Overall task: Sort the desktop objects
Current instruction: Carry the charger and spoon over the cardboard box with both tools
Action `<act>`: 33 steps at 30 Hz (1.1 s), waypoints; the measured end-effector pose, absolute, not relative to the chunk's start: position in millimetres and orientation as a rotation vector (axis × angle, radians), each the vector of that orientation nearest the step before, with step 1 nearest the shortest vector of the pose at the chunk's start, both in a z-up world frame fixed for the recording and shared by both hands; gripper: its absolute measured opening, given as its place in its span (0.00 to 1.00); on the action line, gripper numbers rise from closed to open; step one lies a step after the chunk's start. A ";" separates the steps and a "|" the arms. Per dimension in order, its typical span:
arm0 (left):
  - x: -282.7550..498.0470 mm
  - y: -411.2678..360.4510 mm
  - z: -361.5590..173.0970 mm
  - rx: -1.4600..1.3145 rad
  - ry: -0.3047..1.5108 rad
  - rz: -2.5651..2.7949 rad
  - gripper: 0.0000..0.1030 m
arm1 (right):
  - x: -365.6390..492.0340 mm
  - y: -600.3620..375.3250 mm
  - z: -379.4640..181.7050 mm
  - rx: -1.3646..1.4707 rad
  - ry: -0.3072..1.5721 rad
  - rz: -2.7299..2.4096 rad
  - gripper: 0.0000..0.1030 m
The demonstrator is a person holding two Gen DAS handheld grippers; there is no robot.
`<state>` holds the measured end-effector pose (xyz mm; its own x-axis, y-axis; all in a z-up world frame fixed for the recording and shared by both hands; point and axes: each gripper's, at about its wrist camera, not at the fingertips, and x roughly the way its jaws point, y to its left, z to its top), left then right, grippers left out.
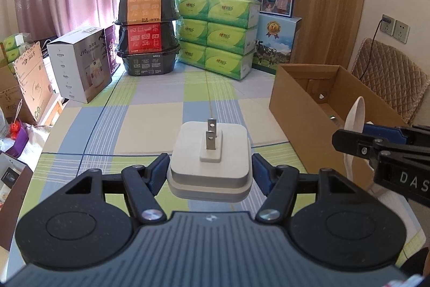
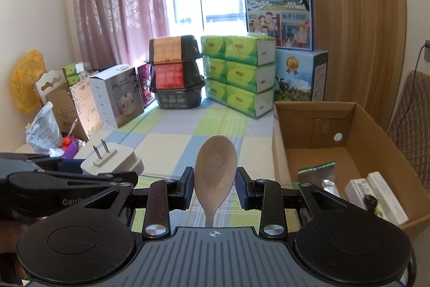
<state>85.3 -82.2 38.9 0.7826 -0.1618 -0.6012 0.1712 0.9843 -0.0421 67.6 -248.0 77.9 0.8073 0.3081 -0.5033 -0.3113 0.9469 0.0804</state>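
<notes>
Item: left gripper (image 1: pixel 211 170), jaws clamped on white plug adapter (image 1: pixel 211 152), and right gripper (image 2: pixel 215 188), jaws gripping beige spoon (image 2: pixel 215 166), both aloft over the worktop; cardboard box (image 2: pixel 362 125) at two o'clock, best approached level, releasing low inside.

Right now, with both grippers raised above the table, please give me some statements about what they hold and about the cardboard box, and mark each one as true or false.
1. The left gripper holds a white plug adapter with its prongs pointing up. True.
2. The right gripper holds a metal fork. False: it holds a beige spoon, bowl forward.
3. The cardboard box is closed with tape. False: it is open at the top.
4. The box already has items inside. True: a silver packet and a white carton lie in it.
5. The tablecloth is plain red. False: it is checked in green, blue and cream.
</notes>
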 end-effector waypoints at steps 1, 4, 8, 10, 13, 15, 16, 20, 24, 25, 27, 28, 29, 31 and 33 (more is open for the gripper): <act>80.6 -84.4 40.8 0.010 0.649 -0.179 0.60 | 62.4 -250.2 80.5 -0.009 0.536 0.329 0.29; 64.9 -91.3 46.0 0.000 0.652 -0.177 0.60 | 47.7 -258.1 87.1 -0.016 0.535 0.324 0.29; 46.6 -98.3 51.1 -0.014 0.657 -0.188 0.60 | 30.4 -271.5 94.8 -0.016 0.534 0.310 0.29; 37.4 -102.5 52.8 -0.013 0.658 -0.192 0.59 | 21.6 -277.6 98.0 -0.018 0.532 0.302 0.29; 24.2 -109.9 54.7 -0.010 0.661 -0.201 0.59 | 10.8 -286.1 100.3 -0.017 0.534 0.288 0.29; 16.5 -116.3 55.3 -0.005 0.665 -0.214 0.59 | 4.1 -292.4 101.7 -0.015 0.535 0.277 0.29; 13.6 -120.7 55.0 -0.002 0.667 -0.223 0.59 | 1.0 -295.7 102.6 -0.014 0.535 0.272 0.29; 3.8 -138.4 54.0 0.013 0.675 -0.261 0.59 | -6.9 -312.4 104.7 -0.014 0.540 0.242 0.29; -0.7 -158.5 54.9 0.032 0.674 -0.300 0.59 | -10.2 -332.4 106.5 -0.011 0.544 0.198 0.29; -1.5 -163.6 55.2 0.037 0.674 -0.311 0.59 | -10.9 -337.3 107.2 -0.010 0.545 0.188 0.29; -2.4 -173.8 55.6 0.046 0.673 -0.331 0.60 | -12.5 -347.6 108.1 -0.012 0.545 0.169 0.29; -2.5 -178.5 56.2 0.050 0.673 -0.340 0.59 | -12.8 -352.4 108.0 -0.012 0.546 0.161 0.29; -2.3 -183.3 56.7 0.055 0.673 -0.347 0.59 | -13.3 -356.6 107.4 -0.013 0.547 0.153 0.29; -2.5 -192.0 57.6 0.063 0.672 -0.362 0.60 | -14.0 -366.3 107.6 -0.007 0.550 0.139 0.29; -2.7 -199.7 58.4 0.069 0.673 -0.377 0.59 | -14.6 -374.4 108.4 -0.005 0.549 0.127 0.29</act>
